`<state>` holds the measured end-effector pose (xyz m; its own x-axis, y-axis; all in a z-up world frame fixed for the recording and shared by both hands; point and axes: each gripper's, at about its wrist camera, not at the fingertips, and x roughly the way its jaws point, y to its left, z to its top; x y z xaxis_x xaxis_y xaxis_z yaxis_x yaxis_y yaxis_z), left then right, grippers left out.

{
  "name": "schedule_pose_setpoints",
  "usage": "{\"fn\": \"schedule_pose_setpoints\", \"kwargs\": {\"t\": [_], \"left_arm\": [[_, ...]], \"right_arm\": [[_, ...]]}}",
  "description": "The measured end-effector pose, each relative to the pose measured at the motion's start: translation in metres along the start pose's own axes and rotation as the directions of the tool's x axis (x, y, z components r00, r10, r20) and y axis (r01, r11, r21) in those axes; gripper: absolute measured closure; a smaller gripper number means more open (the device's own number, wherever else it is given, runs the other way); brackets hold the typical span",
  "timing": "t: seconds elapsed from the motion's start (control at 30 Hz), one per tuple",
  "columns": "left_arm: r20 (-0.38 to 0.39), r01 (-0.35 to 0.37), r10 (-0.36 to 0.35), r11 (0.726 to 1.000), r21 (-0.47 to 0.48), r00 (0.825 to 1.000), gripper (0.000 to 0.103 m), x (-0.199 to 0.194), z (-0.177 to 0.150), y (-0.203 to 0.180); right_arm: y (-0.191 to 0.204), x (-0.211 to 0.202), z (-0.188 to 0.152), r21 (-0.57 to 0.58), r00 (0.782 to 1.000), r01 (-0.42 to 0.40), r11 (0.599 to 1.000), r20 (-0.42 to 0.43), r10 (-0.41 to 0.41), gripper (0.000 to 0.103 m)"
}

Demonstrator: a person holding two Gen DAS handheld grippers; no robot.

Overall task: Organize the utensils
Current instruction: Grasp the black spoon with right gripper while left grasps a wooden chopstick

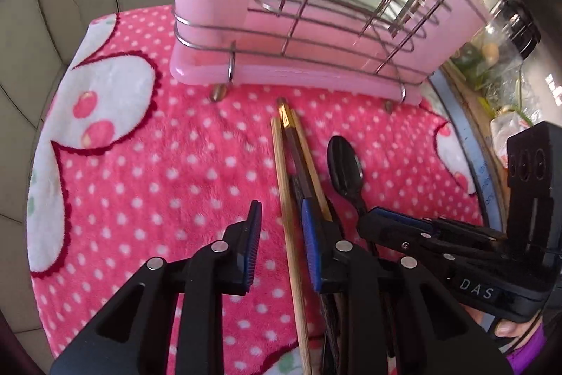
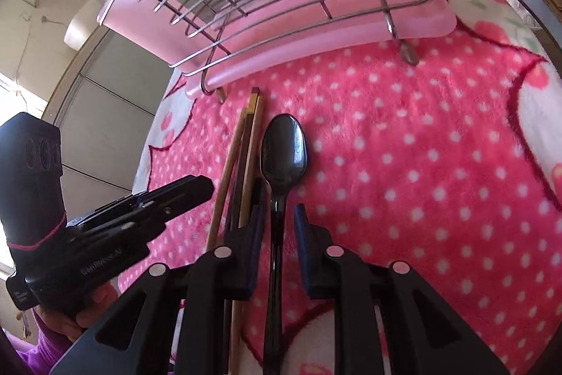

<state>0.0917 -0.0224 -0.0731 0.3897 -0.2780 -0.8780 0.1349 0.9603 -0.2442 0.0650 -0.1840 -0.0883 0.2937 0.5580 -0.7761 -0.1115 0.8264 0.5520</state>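
Observation:
A black spoon (image 2: 283,150) lies on a pink dotted towel (image 2: 404,164), bowl toward a pink utensil rack (image 2: 316,34) with wire holders. My right gripper (image 2: 279,224) straddles the spoon's handle, with narrow gaps on both sides, so it is open. Left of the spoon lie wooden chopsticks (image 1: 286,185) and a dark one (image 1: 298,157). My left gripper (image 1: 282,234) is open around the leftmost wooden chopstick, and its right finger (image 1: 311,234) rests against the dark one. The spoon (image 1: 346,171), the rack (image 1: 298,72) and the right gripper (image 1: 376,217) show in the left wrist view, the left gripper (image 2: 202,187) in the right wrist view.
The towel (image 1: 158,164) covers a round table with a blue edge (image 1: 470,146). Jars and clutter (image 1: 502,51) stand beyond that edge on the right. A beige cushioned surface (image 1: 52,23) lies to the left. The rack's small feet (image 1: 217,92) rest on the towel close to the chopstick tips.

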Motion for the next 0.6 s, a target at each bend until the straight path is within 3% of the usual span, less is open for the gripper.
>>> {"fn": "schedule_pose_setpoints", "kwargs": {"t": [0.13,0.47,0.6], "left_arm": [[-0.035,-0.017,0.017,1.0,0.01,0.999,0.095,0.016,-0.001,-0.005],[0.0,-0.063,0.063,0.993,-0.102,0.998,0.097,-0.002,-0.009,0.015],[-0.007,-0.095,0.095,0.986,-0.136,0.995,0.097,-0.007,-0.015,0.026]], "right_arm": [[0.0,0.008,-0.001,0.001,1.0,0.004,1.0,-0.007,-0.004,0.095],[-0.018,-0.014,-0.004,0.058,0.998,0.039,0.998,0.05,-0.042,0.096],[-0.026,-0.017,-0.007,0.073,0.998,0.057,0.996,0.033,-0.06,0.095]]}}
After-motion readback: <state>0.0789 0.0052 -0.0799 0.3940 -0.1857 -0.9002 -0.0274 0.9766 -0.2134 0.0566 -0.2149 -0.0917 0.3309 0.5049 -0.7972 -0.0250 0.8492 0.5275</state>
